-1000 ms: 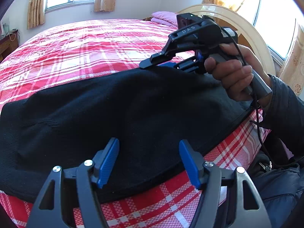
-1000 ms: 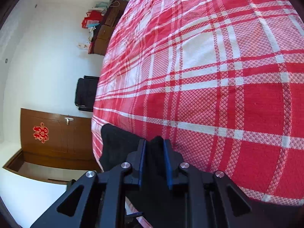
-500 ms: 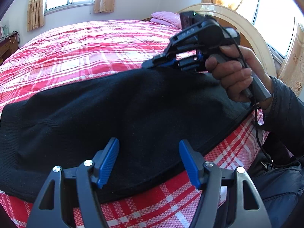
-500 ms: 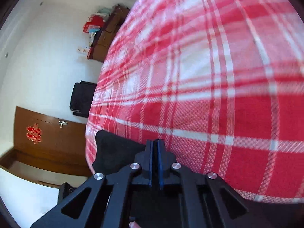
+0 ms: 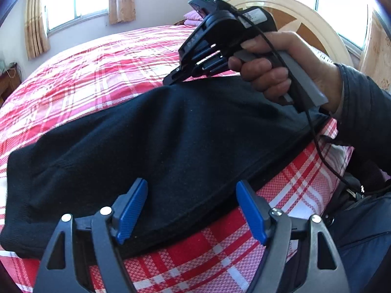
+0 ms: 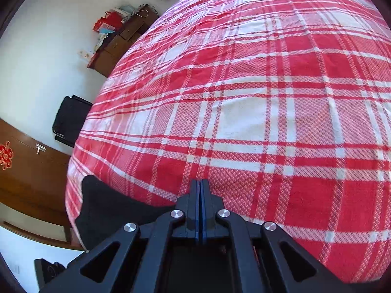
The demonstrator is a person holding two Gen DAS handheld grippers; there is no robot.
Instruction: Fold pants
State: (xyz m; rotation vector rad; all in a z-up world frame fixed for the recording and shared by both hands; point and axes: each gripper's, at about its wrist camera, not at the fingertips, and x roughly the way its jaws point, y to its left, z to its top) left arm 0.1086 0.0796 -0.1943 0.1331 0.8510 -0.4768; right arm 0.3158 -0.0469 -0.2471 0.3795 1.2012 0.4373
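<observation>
Black pants (image 5: 171,136) lie across the near edge of a red and white plaid bed (image 5: 85,73). My left gripper (image 5: 191,210) is open just above their near hem, holding nothing. My right gripper (image 5: 171,80) is at the pants' far edge, tilted up, its jaws closed. In the right wrist view the right gripper (image 6: 200,190) is shut with no cloth showing between the blue pads; part of the pants (image 6: 110,210) shows at lower left.
A round wooden headboard (image 5: 305,17) and pink pillows (image 5: 193,17) are at the bed's far right. A black chair (image 6: 70,119), a wooden door (image 6: 24,171) and a cluttered cabinet (image 6: 117,39) stand beyond the bed's other side.
The right gripper closed from slightly open to fully shut and rose, tilting up off the pants' far edge. The left gripper stayed open in place.
</observation>
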